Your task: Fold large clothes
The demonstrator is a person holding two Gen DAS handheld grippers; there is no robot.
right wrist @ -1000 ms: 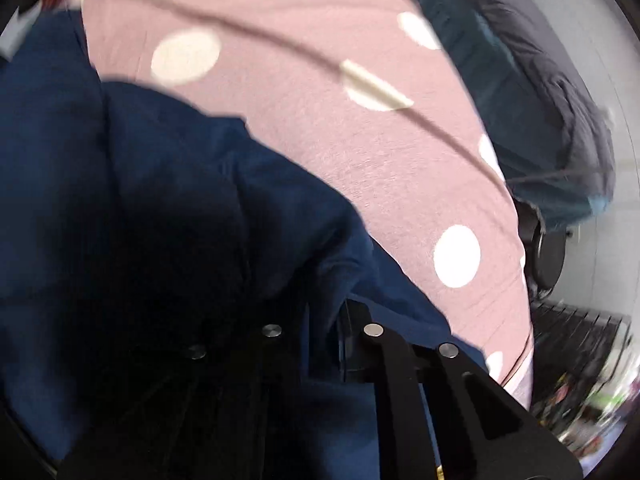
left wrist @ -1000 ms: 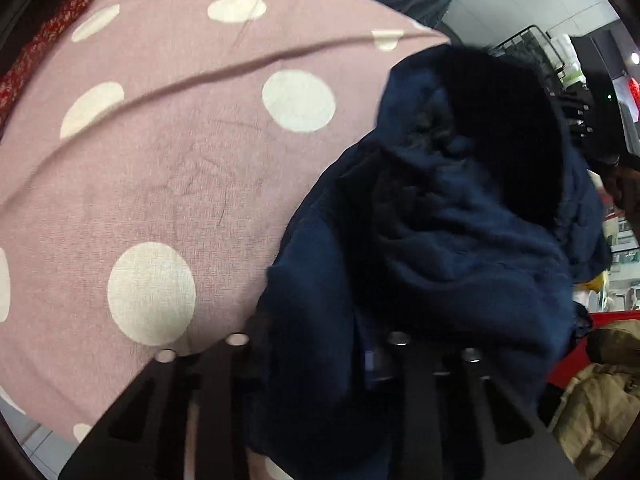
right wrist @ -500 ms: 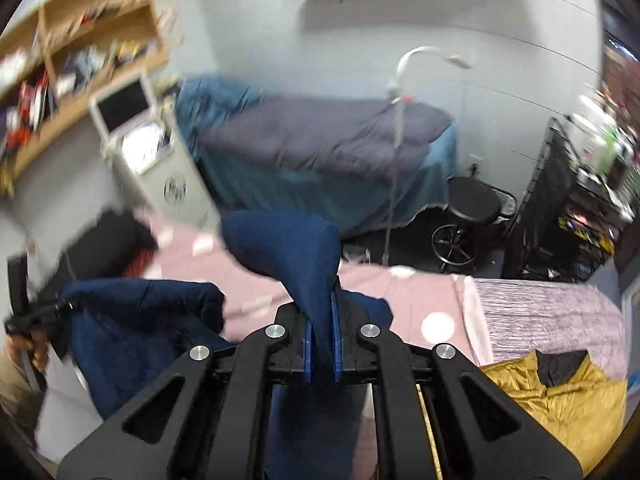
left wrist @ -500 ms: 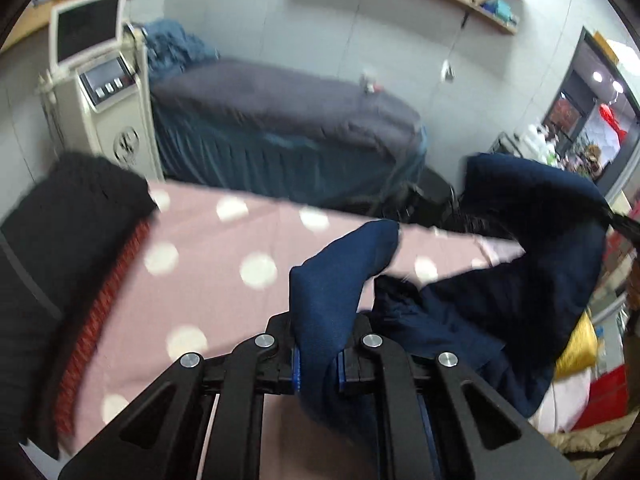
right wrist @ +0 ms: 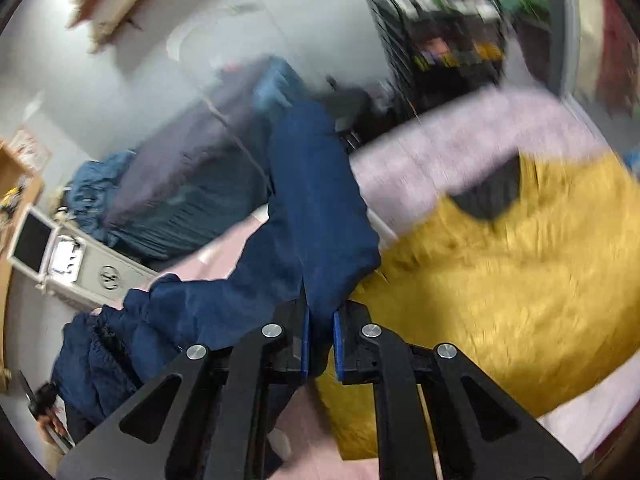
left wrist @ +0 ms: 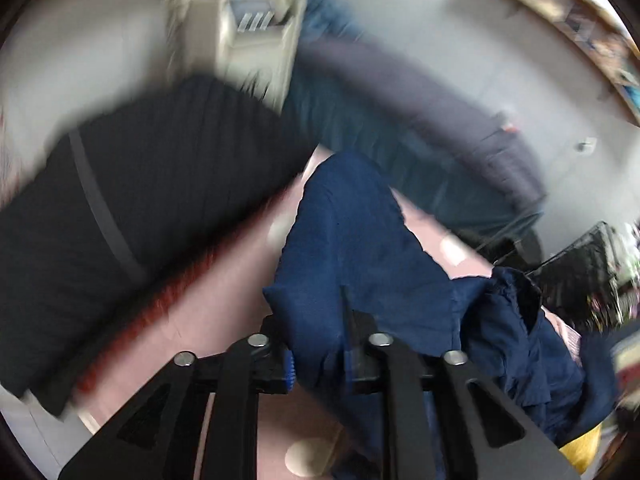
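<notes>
Fingers, left gripper [left wrist: 318, 364]: black, with blue pads; jaws opening, a fold of the dark blue fabric garment [left wrist: 352, 248] bunched between them and filling the gap from pad to pad.
Fingers, right gripper [right wrist: 320, 344]: black, with blue pads; jaws parting slightly, though the pads press on a narrow fold of the same garment [right wrist: 316, 200], which rises in a tall peak above them.
Garment, left wrist view: it trails from the left gripper toward the lower right in crumpled folds, above the pink cloth with pale round dots [left wrist: 224, 308].
Garment, right wrist view: it sags from the right gripper to the lower left in a loose, wrinkled mass.
Surface: the pink dotted cloth lies beneath both grippers.
Left of the garment: a black ribbed textile with a red fringed edge [left wrist: 132, 208] lies on the pink cloth.
Right of the garment: a mustard-yellow crinkled jacket [right wrist: 516, 280] lies just beside the right gripper, with a pale lilac fabric [right wrist: 452, 148] beyond it.
Background: a grey-covered bed with a dark teal skirt [left wrist: 420, 120] and a cream machine with a screen [right wrist: 60, 256], both blurred.
</notes>
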